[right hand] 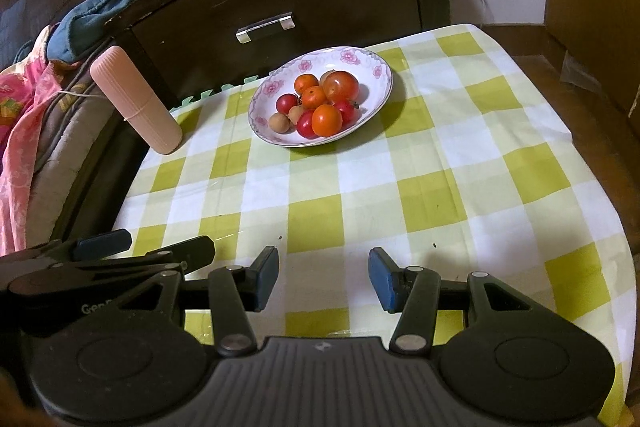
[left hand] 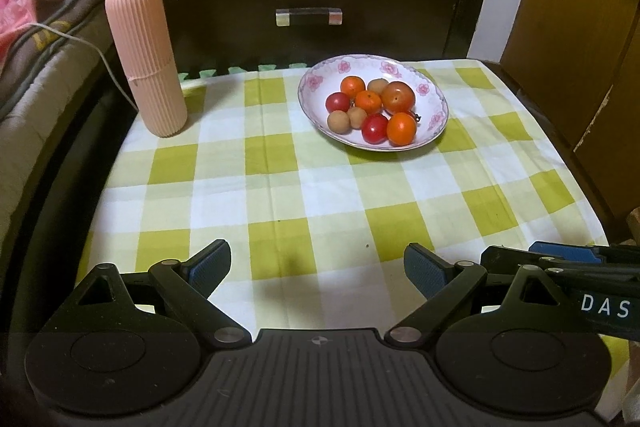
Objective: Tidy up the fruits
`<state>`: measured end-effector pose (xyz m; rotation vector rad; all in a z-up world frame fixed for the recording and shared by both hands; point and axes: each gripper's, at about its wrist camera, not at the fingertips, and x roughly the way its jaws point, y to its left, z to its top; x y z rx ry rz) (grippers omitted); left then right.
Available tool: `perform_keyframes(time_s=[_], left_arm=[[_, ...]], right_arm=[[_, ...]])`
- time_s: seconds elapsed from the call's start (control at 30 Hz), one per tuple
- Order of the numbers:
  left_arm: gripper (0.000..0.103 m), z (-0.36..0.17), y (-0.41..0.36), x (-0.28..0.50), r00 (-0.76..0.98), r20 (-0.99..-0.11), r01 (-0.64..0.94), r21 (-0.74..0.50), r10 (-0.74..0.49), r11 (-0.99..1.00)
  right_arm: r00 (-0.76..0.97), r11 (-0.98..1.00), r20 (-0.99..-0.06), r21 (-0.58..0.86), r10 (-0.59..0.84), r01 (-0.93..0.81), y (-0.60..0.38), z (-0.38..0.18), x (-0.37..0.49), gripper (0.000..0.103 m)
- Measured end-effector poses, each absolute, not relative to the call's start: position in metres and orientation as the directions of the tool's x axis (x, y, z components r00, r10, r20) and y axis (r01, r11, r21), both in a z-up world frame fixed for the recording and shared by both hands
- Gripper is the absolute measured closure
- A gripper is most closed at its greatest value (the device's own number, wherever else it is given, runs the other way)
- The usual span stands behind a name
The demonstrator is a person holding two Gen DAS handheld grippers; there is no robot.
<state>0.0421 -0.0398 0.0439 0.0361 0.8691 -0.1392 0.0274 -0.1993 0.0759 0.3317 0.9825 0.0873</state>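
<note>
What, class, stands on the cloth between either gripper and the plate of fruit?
Nothing visible does. Bare checked tablecloth lies between the open left gripper and the plate, and likewise ahead of the open right gripper. The pink ribbed container stands off to the left, outside both paths.

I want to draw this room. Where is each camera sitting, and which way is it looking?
Left wrist: sits on the left gripper, low over the checked cloth, looking at the plate ahead-right; its open fingers show, plus the right gripper at the right edge.
Right wrist: sits on the right gripper, looking at the plate ahead-left; its open fingers show, plus the left gripper at left.
Shared: plate, fruits, pink tube, drawer.
</note>
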Motion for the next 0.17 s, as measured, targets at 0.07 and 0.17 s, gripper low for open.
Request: perform_keyframes(time_s=[0.07, 0.17], left_arm=[[0.007, 0.0439, -0.0392, 0.0418, 0.638, -0.762, 0.133, -0.028, -0.107, 0.991], [0.007, 0.0437, -0.0393, 0.0415, 0.640, -0.762, 0.132, -0.026, -0.105, 0.991]], right_arm=[[0.556, 0.946, -0.801, 0.314, 0.221, 0.076, -0.1993, 0.0759, 0.0271, 0.056], [0.559, 0.945, -0.799, 0.317, 0.223, 0.076, -0.1993, 0.0764, 0.0266, 0.056]])
